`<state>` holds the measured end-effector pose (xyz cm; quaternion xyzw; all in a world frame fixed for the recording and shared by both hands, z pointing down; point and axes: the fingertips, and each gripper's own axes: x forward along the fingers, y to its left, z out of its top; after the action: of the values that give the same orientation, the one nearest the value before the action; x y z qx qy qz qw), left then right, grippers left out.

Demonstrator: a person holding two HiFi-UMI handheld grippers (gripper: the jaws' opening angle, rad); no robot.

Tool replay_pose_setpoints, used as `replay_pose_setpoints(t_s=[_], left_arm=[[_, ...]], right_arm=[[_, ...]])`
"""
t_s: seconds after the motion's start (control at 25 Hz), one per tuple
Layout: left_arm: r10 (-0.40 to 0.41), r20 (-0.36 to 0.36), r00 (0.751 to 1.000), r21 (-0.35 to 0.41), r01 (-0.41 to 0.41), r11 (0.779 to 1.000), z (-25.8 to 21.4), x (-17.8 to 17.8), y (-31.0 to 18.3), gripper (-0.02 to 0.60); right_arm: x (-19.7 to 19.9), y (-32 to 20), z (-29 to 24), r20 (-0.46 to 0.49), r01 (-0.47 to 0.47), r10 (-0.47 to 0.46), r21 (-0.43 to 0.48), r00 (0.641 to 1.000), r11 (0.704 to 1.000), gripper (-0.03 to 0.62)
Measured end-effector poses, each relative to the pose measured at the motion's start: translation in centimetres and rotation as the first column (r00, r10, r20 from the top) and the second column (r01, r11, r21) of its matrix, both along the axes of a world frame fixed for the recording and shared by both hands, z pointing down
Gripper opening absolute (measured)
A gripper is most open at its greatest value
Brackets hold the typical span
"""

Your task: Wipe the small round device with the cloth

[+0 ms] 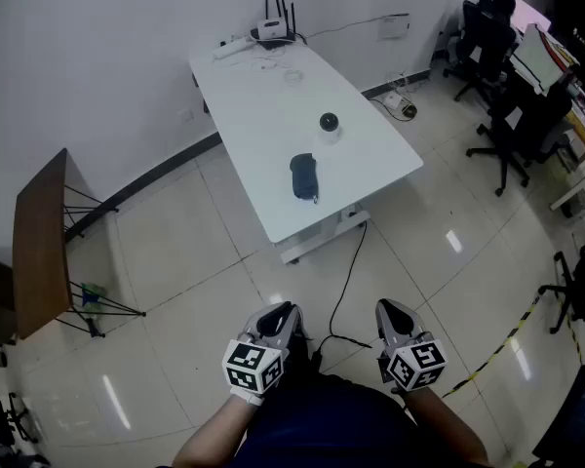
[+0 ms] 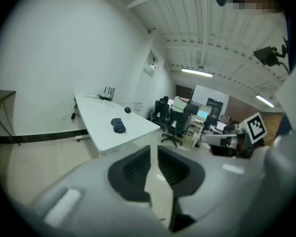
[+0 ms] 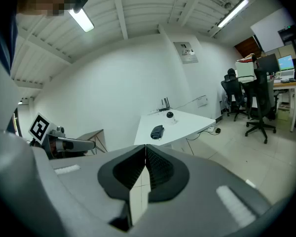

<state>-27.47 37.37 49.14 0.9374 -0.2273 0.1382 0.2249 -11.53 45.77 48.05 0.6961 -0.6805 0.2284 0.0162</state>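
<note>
The left tool (image 1: 280,313) and right tool (image 1: 391,312), both closed and empty, hang over the floor (image 1: 205,261), well short of the white desk (image 1: 263,115) ahead. There the dark cloth (image 1: 304,176) lies nearer, the small round device (image 1: 329,123) beyond it; the left tool seems marginally closer.

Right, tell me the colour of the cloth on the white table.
The cloth is dark blue, clearest in the head view.

Open-plan office: black swivel chairs (image 1: 502,115) grouped by computer monitors (image 3: 285,62), a long white table (image 1: 263,115) with a router (image 1: 276,29) at its far end, glossy tiled floor (image 1: 195,252), plain white walls (image 1: 107,27), ceiling strip lights (image 3: 81,19).
</note>
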Motion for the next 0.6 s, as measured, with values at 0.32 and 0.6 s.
replay_pose_setpoints(t_s=[0.32, 0.6], left_arm=[[0.142, -0.004, 0.99, -0.007, -0.142, 0.99, -0.4, 4.0, -14.0, 0.044], [0.126, 0.045, 0.991, -0.019, -0.125, 0.992, 1.6, 8.8, -23.3, 0.066]], right_arm=[[1.4, -13.0, -1.5, -0.015, -0.092, 0.091, -0.025, 0.996, 0.995, 0.012], [4.3, -18.2, -1.9, -0.046, -0.096, 0.094, -0.03, 0.994, 0.995, 0.012]])
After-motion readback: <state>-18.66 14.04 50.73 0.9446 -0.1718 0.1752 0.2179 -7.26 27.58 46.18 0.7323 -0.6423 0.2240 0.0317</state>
